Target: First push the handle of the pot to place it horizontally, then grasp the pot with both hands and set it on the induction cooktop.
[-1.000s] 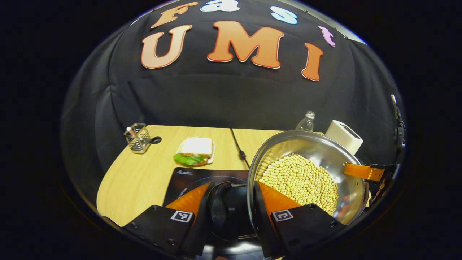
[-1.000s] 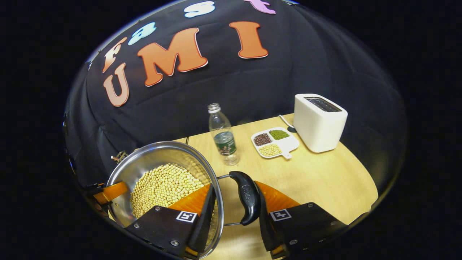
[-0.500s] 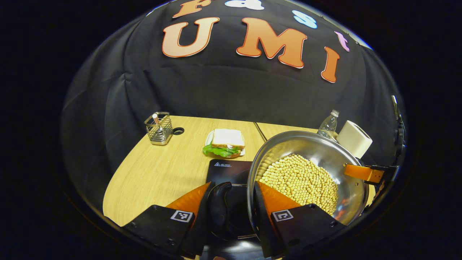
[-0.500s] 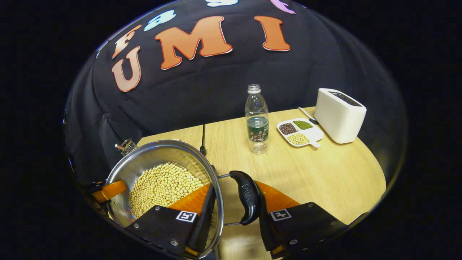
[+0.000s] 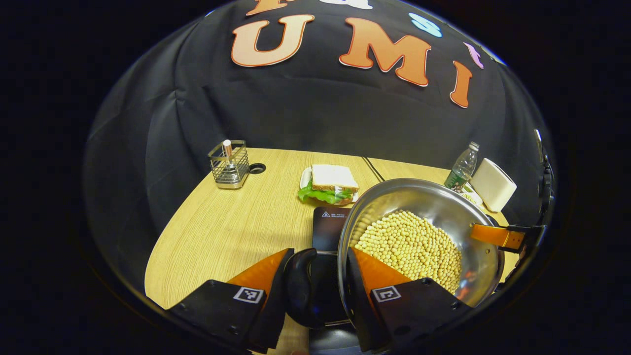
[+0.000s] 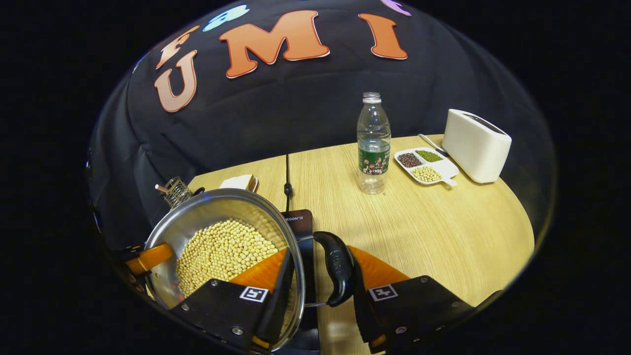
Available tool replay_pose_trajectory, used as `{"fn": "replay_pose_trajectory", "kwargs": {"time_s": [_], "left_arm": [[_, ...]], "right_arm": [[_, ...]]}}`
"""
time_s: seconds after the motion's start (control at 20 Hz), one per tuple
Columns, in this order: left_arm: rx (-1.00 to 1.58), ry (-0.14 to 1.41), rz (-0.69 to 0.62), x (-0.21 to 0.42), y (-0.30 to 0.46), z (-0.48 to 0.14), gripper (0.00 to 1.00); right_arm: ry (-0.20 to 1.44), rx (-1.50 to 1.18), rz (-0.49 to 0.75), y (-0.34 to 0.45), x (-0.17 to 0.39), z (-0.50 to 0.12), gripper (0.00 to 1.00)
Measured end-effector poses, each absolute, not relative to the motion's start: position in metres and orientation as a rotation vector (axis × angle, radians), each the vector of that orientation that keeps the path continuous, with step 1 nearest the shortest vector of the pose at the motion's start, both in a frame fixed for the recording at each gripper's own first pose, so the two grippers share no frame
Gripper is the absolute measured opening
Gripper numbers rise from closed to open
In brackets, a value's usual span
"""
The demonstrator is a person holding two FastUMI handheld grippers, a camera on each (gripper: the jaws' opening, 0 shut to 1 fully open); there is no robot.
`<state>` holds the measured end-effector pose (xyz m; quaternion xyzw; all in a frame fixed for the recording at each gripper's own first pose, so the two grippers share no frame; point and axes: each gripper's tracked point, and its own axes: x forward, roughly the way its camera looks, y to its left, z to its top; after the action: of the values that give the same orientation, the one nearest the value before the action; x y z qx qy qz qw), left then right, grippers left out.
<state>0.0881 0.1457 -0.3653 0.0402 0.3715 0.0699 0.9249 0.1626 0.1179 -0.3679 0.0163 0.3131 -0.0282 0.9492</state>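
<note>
Wooden table (image 6: pixel 424 231) beneath, both grippers pinching the pot (image 5: pixel 434 207) of beans — left gripper (image 5: pixel 315 286) and right gripper (image 6: pixel 318 281) each clamped across rim and handle, cooktop (image 5: pixel 329 222) just ahead.

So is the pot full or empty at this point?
Partly full: pale beans cover the bottom of the pot, with bare steel wall showing above them.

Induction cooktop (image 5: pixel 329 223) mostly hidden under the pot (image 5: pixel 434 207) (toaster's (image 5: pixel 493 184) base behind its rim).
</note>
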Motion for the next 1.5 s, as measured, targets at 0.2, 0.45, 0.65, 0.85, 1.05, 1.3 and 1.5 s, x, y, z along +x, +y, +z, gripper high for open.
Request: {"fn": "replay_pose_trajectory", "kwargs": {"time_s": [0.2,0.45,0.65,0.85,1.05,1.3,1.5], "left_arm": [[0.08,0.785,0.142,0.09,0.146,-0.377,0.64],[0.157,0.715,0.199,0.096,0.152,-0.346,0.81],[0.175,0.571,0.213,0.097,0.129,-0.276,0.95],[0.189,0.386,0.238,0.098,0.096,-0.179,0.96],[0.196,0.151,0.237,0.084,0.052,-0.06,0.92],[0.094,-0.045,0.231,0.03,0.03,0.051,0.97],[0.069,-0.137,0.259,-0.007,0.035,0.106,0.95]], "right_arm": [[0.635,0.027,-0.069,0.118,0.162,-0.372,0.63],[0.608,0.038,-0.026,0.122,0.151,-0.354,0.63],[0.522,0.06,-0.027,0.099,0.135,-0.302,0.86],[0.396,0.05,-0.042,0.064,0.116,-0.227,0.95],[0.223,0.007,-0.064,0.023,0.087,-0.132,0.95],[-0.002,-0.031,-0.076,-0.01,0.038,-0.016,0.95],[-0.13,-0.07,-0.081,-0.026,0.002,0.047,0.95]]}}
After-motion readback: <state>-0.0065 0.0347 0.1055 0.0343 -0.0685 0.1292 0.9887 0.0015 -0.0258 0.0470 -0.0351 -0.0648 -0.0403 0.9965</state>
